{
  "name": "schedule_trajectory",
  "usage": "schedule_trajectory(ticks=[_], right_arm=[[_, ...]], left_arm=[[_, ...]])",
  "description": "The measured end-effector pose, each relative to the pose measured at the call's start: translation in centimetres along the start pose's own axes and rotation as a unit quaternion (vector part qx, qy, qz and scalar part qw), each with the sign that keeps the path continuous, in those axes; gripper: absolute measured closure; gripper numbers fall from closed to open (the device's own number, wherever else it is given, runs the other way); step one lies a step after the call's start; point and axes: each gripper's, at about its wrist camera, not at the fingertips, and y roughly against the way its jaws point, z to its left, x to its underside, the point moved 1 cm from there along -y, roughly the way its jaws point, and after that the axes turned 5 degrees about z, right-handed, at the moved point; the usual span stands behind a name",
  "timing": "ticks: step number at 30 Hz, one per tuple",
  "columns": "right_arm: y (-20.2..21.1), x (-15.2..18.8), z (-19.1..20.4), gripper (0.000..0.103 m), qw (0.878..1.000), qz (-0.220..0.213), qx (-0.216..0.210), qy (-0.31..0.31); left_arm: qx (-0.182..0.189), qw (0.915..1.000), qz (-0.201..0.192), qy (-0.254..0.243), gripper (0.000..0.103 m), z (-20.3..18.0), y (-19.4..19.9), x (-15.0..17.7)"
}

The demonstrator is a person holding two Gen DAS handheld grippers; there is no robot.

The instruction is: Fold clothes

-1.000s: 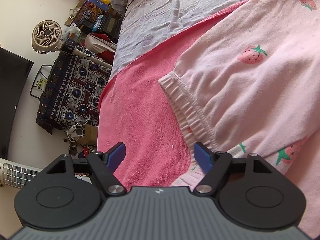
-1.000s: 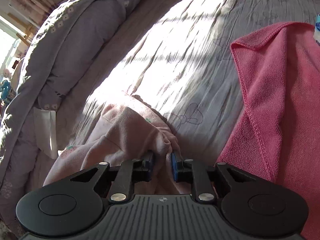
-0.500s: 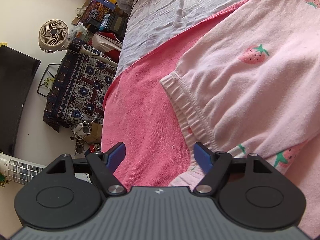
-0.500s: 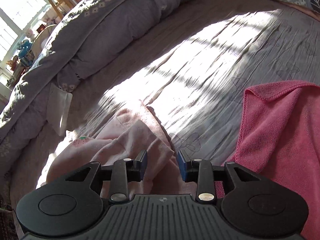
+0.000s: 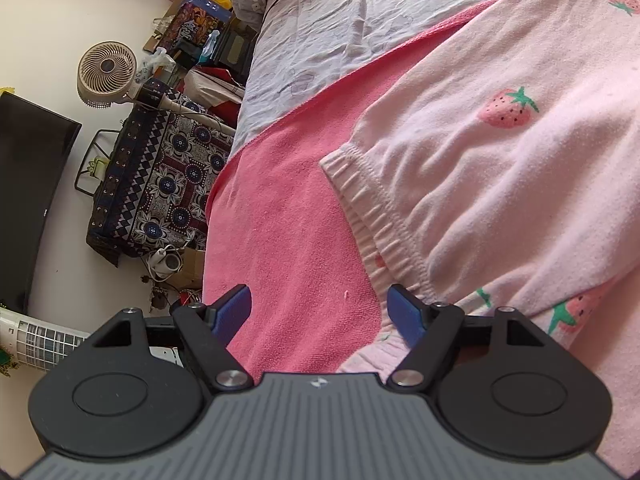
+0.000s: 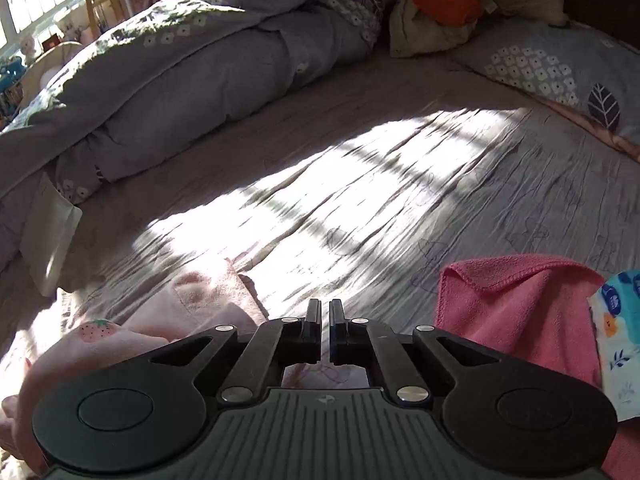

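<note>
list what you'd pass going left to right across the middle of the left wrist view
black screen → patterned cloth → pink towel → ribbed waistband → strawberry pyjama fabric

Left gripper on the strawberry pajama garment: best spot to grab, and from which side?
Take the ribbed cuff hem of the strawberry pajama garment. It lies flat on the pink towel with its corner exposed, so the left gripper, jaws open, could probably slide in low from the towel side and pinch the stitched double edge.
</note>
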Motion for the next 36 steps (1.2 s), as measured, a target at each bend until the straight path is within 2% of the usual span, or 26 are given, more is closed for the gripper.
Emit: schedule_trajectory(ticks=[2, 3, 4, 6, 8, 9, 12, 13, 14, 15, 16, 17, 19, 21, 22, 23, 24, 25, 27, 29, 30, 32, 34, 36], right_arm=[[1.0, 0.8, 0.6, 0.096, 0.996, -0.024, 0.025, 0.078], [2.1, 1.6, 0.7, 0.095, 0.995, -0.028, -0.001, 0.099], [3.8, 3.1, 1.0, 0.093, 0.990, -0.031, -0.053, 0.125], [7.3, 7.0, 2.2, 0.089, 0.974, -0.020, -0.128, 0.187], [10.9, 12.4, 3.6, 0.080, 0.945, 0.011, -0.186, 0.268], [12.6, 15.6, 4.2, 0.076, 0.926, 0.036, -0.212, 0.310], [17.0, 25.9, 4.5, 0.073, 0.857, 0.148, -0.275, 0.410], [18.3, 29.0, 4.3, 0.070, 0.835, 0.186, -0.288, 0.430], [19.4, 31.8, 3.9, 0.068, 0.820, 0.218, -0.294, 0.439], [20.4, 34.3, 3.4, 0.066, 0.807, 0.248, -0.298, 0.445], [21.3, 36.4, 3.0, 0.063, 0.799, 0.272, -0.298, 0.445], [22.1, 37.7, 2.7, 0.061, 0.804, 0.287, -0.294, 0.429], [23.6, 40.2, 2.2, 0.046, 0.812, 0.317, -0.289, 0.396], [24.5, 41.1, 2.3, 0.043, 0.816, 0.342, -0.302, 0.354], [24.7, 41.4, 2.4, 0.043, 0.816, 0.362, -0.313, 0.324], [24.7, 41.5, 2.4, 0.047, 0.816, 0.379, -0.328, 0.289], [24.9, 41.4, 2.6, 0.077, 0.815, 0.391, -0.344, 0.252], [25.3, 41.1, 3.0, 0.092, 0.814, 0.400, -0.358, 0.222], [26.8, 39.7, 4.2, 0.092, 0.812, 0.381, -0.395, 0.199], [28.5, 37.6, 6.5, 0.092, 0.793, 0.351, -0.459, 0.195], [29.0, 37.0, 7.5, 0.092, 0.784, 0.344, -0.479, 0.193], [29.2, 35.8, 9.5, 0.090, 0.769, 0.333, -0.513, 0.186], [28.5, 35.1, 11.1, 0.089, 0.767, 0.331, -0.521, 0.175], [27.6, 34.7, 11.6, 0.089, 0.767, 0.341, -0.517, 0.169]], left_arm=[[0.004, 1.0000, -0.002, 0.001, 0.027, 0.1, 0.0, 0.1], [0.006, 1.0000, -0.003, 0.002, 0.027, 0.2, 0.0, 0.1], [0.008, 1.0000, -0.004, 0.003, 0.027, 0.3, 0.0, 0.2], [0.011, 0.9999, -0.005, 0.004, 0.027, 0.5, 0.0, 0.2], [0.014, 0.9999, -0.005, 0.006, 0.027, 0.8, 0.2, 0.2], [0.016, 0.9998, -0.007, 0.006, 0.027, 1.0, 0.4, 0.3], [0.030, 0.9992, -0.025, 0.005, 0.026, 2.0, 2.7, 0.9], [0.045, 0.9983, -0.035, 0.008, 0.026, 2.5, 3.9, 1.3], [0.066, 0.9968, -0.045, 0.008, 0.026, 3.0, 5.2, 1.9], [0.102, 0.9930, -0.059, 0.003, 0.026, 3.5, 6.8, 2.8], [0.137, 0.9880, -0.072, -0.003, 0.026, 4.0, 8.3, 3.6], [0.167, 0.9826, -0.080, -0.011, 0.026, 4.2, 9.5, 4.5], [0.235, 0.9660, -0.096, -0.048, 0.024, 3.5, 12.0, 6.5], [0.273, 0.9516, -0.107, -0.093, 0.024, 1.5, 13.6, 8.2], [0.278, 0.9487, -0.104, -0.108, 0.024, 0.4, 13.8, 8.8], [0.280, 0.9471, -0.100, -0.121, 0.024, -0.6, 14.0, 9.3], [0.269, 0.9502, -0.097, -0.124, 0.026, -1.1, 14.1, 9.5], [0.260, 0.9536, -0.098, -0.115, 0.026, -0.9, 14.4, 9.5], [0.280, 0.9535, -0.096, -0.057, 0.026, 1.5, 14.8, 9.1], [0.309, 0.9472, -0.083, -0.008, 0.026, 3.8, 14.9, 8.9], [0.327, 0.9415, -0.082, 0.004, 0.027, 4.8, 15.1, 9.2], [0.359, 0.9276, -0.103, -0.007, 0.027, 5.7, 16.2, 9.7], [0.396, 0.9076, -0.131, -0.048, 0.026, 5.5, 17.6, 9.9], [0.422, 0.8881, -0.160, -0.086, 0.025, 3.6, 18.9, 9.8]])
